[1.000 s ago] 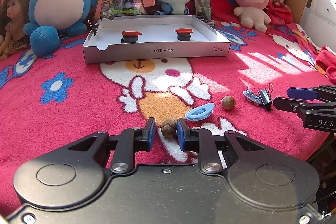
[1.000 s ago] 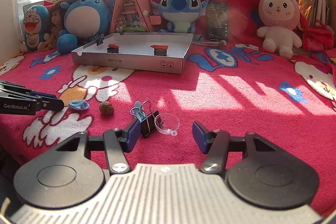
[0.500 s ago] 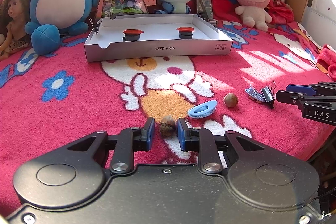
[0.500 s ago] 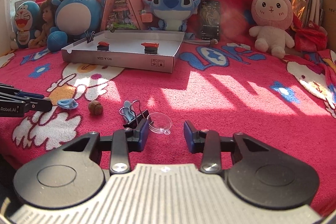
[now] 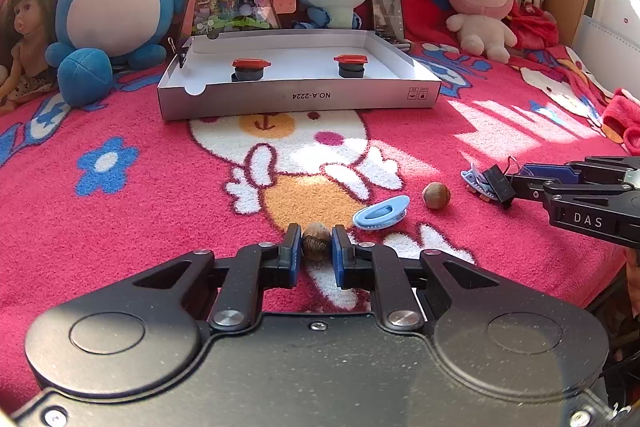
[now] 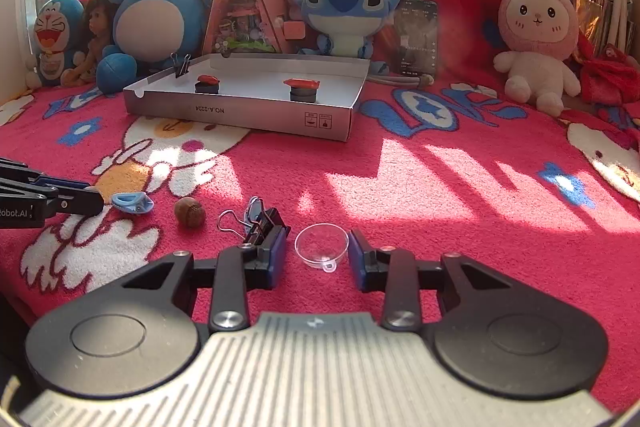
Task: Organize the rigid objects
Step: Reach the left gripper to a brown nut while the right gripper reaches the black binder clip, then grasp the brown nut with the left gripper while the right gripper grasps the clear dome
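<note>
Narrowed since a second ago, the right gripper (image 6: pixel 317 259) now brackets the clear plastic dish (image 6: pixel 321 246) on the red blanket (image 6: pixel 460 219), fingers apart and not yet touching it; its left finger sits against a black binder clip (image 6: pixel 262 223). Closer to the white box (image 5: pixel 300 99) than before, the left gripper (image 5: pixel 316 253) is clamped on a brown nut (image 5: pixel 316 246). Just beyond lie a blue clip (image 5: pixel 382 213) and a second nut (image 5: pixel 436 195). Two red-topped black pieces (image 5: pixel 251 69) stand inside the box.
</note>
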{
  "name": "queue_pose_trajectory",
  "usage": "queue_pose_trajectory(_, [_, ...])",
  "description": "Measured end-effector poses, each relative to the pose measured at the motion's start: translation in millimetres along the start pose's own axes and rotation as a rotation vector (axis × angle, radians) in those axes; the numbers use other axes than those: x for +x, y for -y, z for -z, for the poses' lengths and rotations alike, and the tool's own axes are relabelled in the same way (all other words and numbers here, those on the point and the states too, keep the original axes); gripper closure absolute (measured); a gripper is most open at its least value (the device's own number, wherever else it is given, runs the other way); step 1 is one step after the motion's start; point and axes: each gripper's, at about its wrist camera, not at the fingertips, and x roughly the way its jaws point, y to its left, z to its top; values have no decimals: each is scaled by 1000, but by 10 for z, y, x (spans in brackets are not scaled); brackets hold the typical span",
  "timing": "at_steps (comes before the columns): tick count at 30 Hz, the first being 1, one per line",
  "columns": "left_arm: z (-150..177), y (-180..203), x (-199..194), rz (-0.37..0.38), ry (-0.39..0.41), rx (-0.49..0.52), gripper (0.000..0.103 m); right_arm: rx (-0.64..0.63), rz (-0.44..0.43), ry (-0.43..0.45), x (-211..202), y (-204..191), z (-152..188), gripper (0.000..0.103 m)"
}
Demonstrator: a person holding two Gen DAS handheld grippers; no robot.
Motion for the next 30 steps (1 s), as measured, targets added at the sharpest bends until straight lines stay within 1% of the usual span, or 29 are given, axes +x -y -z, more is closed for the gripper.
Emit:
queue_pose_trajectory(1, [0, 3, -2, 0, 1, 1, 88, 1, 0, 0, 1, 0, -1, 69])
queue_pose_trajectory(12, [-58, 7, 2, -7, 9, 5, 88, 22, 6, 23, -5, 4, -54, 70])
queue_pose_trajectory(21, [-243, -105, 57, -27, 13, -22, 88, 44, 24, 42, 25, 16, -203, 70])
queue_pose_trajectory(30, [-485, -193, 95, -30, 41, -40, 88, 74, 18, 75, 86, 18, -441, 70])
